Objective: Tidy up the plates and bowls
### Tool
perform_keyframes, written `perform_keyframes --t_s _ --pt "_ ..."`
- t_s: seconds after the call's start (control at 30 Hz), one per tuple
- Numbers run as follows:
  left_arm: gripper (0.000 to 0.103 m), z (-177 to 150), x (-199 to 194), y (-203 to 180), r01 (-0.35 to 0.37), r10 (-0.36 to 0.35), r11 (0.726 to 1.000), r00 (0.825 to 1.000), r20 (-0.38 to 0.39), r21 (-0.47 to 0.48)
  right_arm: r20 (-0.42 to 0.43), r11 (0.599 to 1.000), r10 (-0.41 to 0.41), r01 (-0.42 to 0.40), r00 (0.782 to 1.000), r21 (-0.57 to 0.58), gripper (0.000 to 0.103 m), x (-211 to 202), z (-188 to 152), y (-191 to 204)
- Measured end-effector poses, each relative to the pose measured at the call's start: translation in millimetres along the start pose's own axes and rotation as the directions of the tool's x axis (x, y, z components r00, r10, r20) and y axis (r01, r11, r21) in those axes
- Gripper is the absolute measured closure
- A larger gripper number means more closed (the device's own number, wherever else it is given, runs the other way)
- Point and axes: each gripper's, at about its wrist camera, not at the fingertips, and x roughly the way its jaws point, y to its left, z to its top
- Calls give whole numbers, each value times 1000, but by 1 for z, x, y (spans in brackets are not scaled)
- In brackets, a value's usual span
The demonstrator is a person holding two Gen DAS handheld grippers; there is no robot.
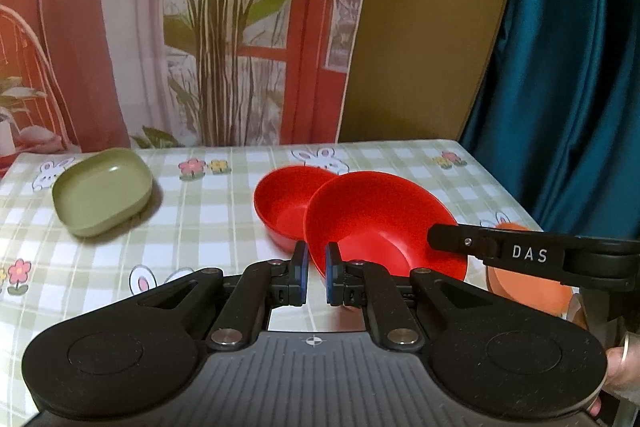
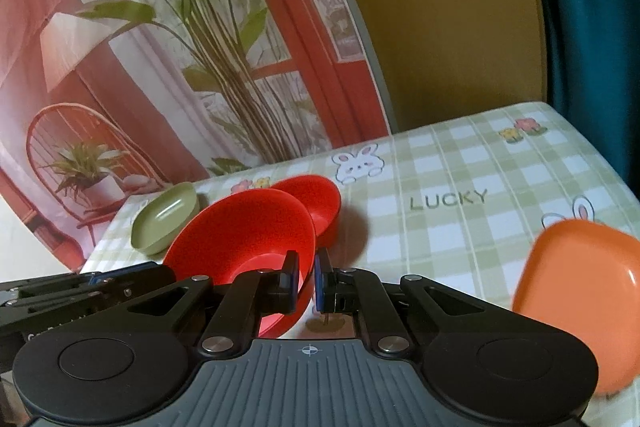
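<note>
A large red bowl (image 1: 380,211) (image 2: 240,227) hangs tilted just above the table, held by both grippers. My left gripper (image 1: 316,261) is shut on its near rim, blue pads on either side of the wall. My right gripper (image 2: 307,269) is shut on the rim at the bowl's other side; in the left wrist view its black finger (image 1: 460,241) reaches in from the right. Behind the held bowl a smaller red bowl (image 1: 280,205) (image 2: 320,197) stands on the table. A green rounded dish (image 1: 102,191) (image 2: 166,217) lies further left. An orange plate (image 1: 528,291) (image 2: 580,287) sits at the right.
The table carries a green checked cloth (image 1: 224,227) (image 2: 440,227) with rabbits and flowers. A printed backdrop of plants and red doors (image 1: 200,27) hangs behind it, beside an ochre wall and a teal curtain (image 1: 568,67). The table's right edge runs close to the orange plate.
</note>
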Motion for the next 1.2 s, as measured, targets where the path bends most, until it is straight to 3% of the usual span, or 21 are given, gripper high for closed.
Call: perform_keyframes --t_s 0.57,0.9,1.2 --pt "93 35 70 29 -20 19 999 999 -28 -34 -9 999 -2 2 1000 -38 95 80 44 -8" --pt "93 38 103 45 -22 20 999 998 -57 -45 -33 998 -29 27 999 -60 95 118 47 -8" --pt "93 32 114 48 -30 27 999 997 -69 -41 -46 995 -47 43 998 -90 95 128 43 -7"
